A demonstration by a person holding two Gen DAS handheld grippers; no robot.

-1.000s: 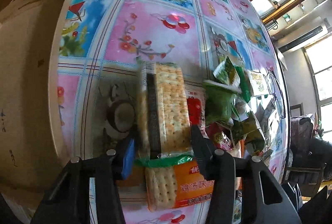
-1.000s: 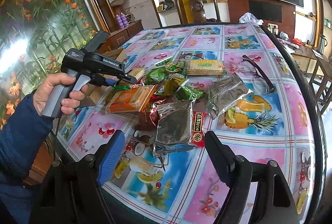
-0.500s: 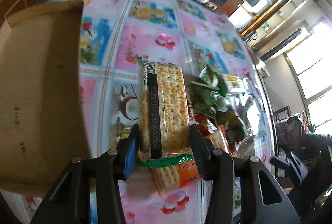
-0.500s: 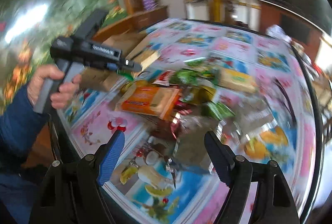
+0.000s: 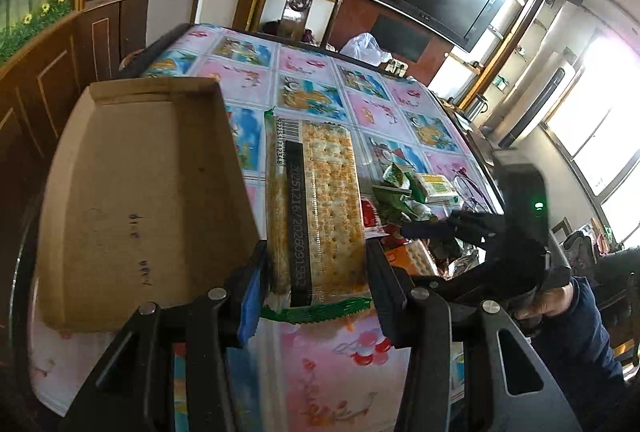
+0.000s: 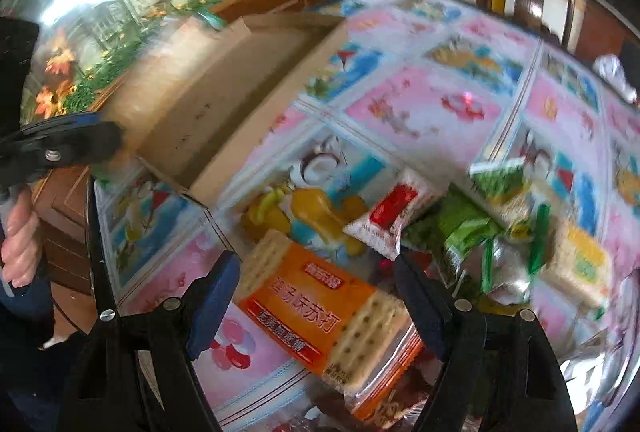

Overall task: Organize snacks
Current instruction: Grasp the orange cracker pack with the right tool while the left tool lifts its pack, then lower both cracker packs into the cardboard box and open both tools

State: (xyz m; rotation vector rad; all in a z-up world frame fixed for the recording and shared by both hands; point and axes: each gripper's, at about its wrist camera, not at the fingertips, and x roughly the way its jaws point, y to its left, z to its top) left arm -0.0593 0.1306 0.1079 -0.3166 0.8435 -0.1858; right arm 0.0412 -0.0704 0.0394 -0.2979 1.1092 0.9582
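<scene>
Cracker packs: one in left tool, two on table.

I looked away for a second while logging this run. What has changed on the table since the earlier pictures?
The left gripper, clamped on the green-edged cracker pack, has lifted it off the table and swung it toward the cardboard box. The right gripper, open, has come down over the orange cracker pack without closing on it. The box and the snack pile have stayed put.

Both wrist views look steeply down, close over the table, sharing the cardboard box and snack pile
</scene>
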